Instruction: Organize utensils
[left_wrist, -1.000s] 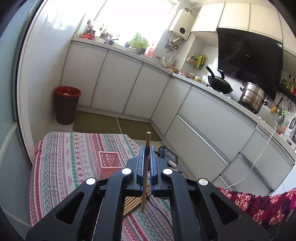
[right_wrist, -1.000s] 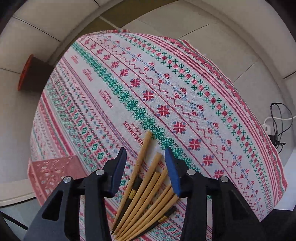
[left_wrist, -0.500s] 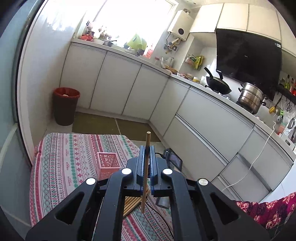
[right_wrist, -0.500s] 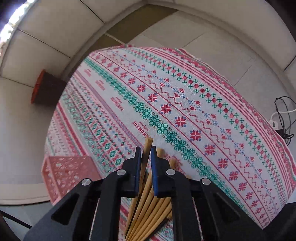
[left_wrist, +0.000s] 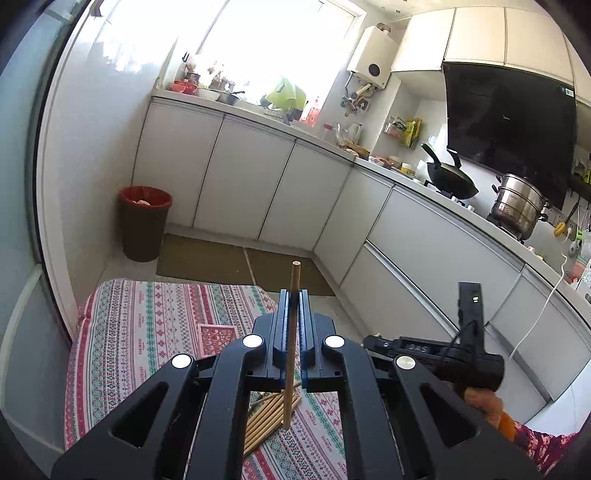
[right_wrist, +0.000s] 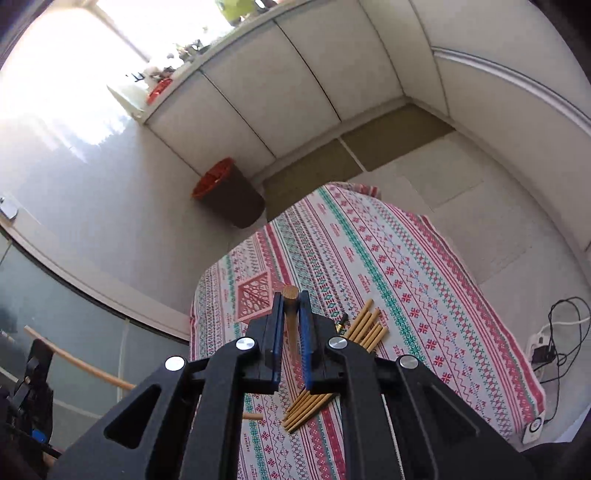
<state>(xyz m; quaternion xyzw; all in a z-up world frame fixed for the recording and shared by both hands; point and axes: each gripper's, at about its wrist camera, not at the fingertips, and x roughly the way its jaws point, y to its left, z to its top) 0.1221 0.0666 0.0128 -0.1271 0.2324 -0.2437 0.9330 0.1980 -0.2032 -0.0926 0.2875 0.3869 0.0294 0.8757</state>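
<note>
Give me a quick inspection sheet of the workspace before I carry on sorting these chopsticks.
Surface: patterned tablecloth covers the table; no spills seen.
Job's things: loose pile of chopsticks on the cloth; pink lattice basket beside it, nothing seen inside.
Clutter: nothing seen on the cloth beyond these.
Grippers: left hand-held gripper shut on one chopstick standing upright; right hand-held gripper shut on another chopstick, above the pile.
Cables: black cable and plug block on the floor beside the table; white cable hanging down the cabinets.
Surroundings: kitchen with white cabinets, red-rimmed bin, wok and steel pot on the stove.
</note>
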